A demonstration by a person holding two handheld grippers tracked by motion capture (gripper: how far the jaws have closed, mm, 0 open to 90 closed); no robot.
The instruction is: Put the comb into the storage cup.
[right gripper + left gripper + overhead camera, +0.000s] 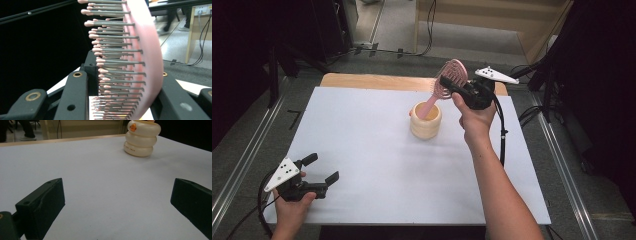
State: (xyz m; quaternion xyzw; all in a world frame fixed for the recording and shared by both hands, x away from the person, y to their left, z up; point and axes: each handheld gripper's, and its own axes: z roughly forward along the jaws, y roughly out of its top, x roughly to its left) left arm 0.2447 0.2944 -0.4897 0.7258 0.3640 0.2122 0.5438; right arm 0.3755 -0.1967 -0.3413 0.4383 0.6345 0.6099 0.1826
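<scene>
While the right tongs (451,83) pinch the pink brush (451,75) over the cup (426,121), go slow and straight; the left tongs (321,168) sit open.

Glossy cream cup (142,138); matt white tabletop (377,165)

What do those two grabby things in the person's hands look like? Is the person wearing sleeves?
Each tool is black, with two blocky black jaws. The left tool and the right tool each carry a white three-cornered plate with black dots on top. A black cable trails from the right tool, and another from the left. Brass-coloured rings mark the right tool's joints. No sleeves: both forearms are bare.
</scene>
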